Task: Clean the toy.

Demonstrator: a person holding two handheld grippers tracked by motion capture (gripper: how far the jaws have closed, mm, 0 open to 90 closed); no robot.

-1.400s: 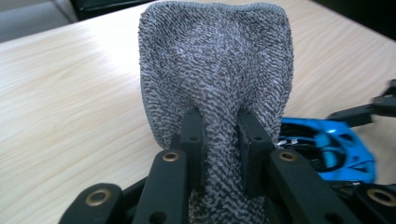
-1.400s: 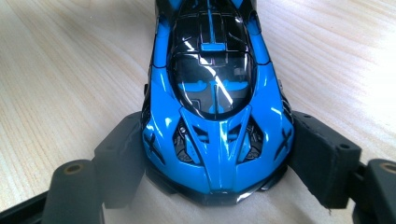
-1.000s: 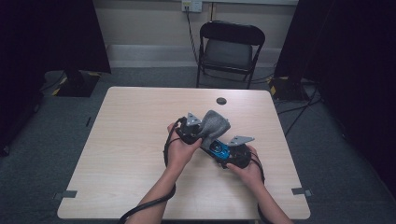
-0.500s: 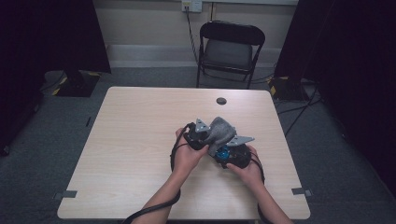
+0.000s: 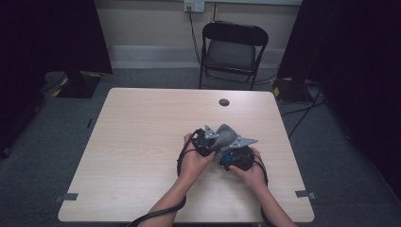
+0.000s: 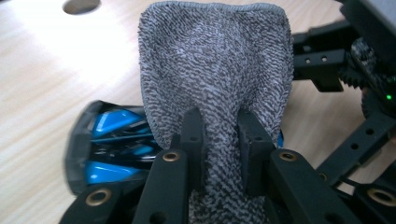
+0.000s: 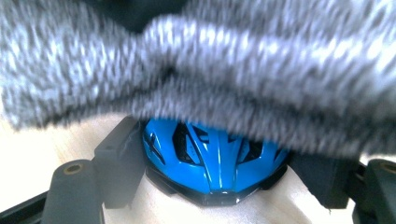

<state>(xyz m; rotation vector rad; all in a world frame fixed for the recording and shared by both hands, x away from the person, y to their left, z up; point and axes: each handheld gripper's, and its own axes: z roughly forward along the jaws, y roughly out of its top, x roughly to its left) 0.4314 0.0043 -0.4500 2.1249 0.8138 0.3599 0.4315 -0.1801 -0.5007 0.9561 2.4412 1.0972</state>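
On the near right part of the table [image 5: 142,142], just in front of the person: a grey cloth [image 6: 215,70] and a small blue helmet-shaped object [image 7: 212,156], gathered between the two hands. No containers in sight. Left gripper [image 6: 219,140] clamped tight on the cloth, jaws pinching a narrow waist of fabric, the rest fanning out wide above them toward the far side. Terry-like weave, looped and nubbly, mottled grey and dark, with a stitched hem along the far edge. Right gripper [image 7: 215,186] with jaws standing wide, one at either side of the blue object and close against it. Glossy hard shell there, bright blue with black vents and a black rim, rounded like a toy helmet. Cloth draped over and across its top, blurred in the right gripper view. Pale wood-grain tabletop, smooth, with a round dark grommet hole [image 5: 224,102] toward the far edge. Beyond the table, a black folding chair [image 5: 234,49] on grey carpet.
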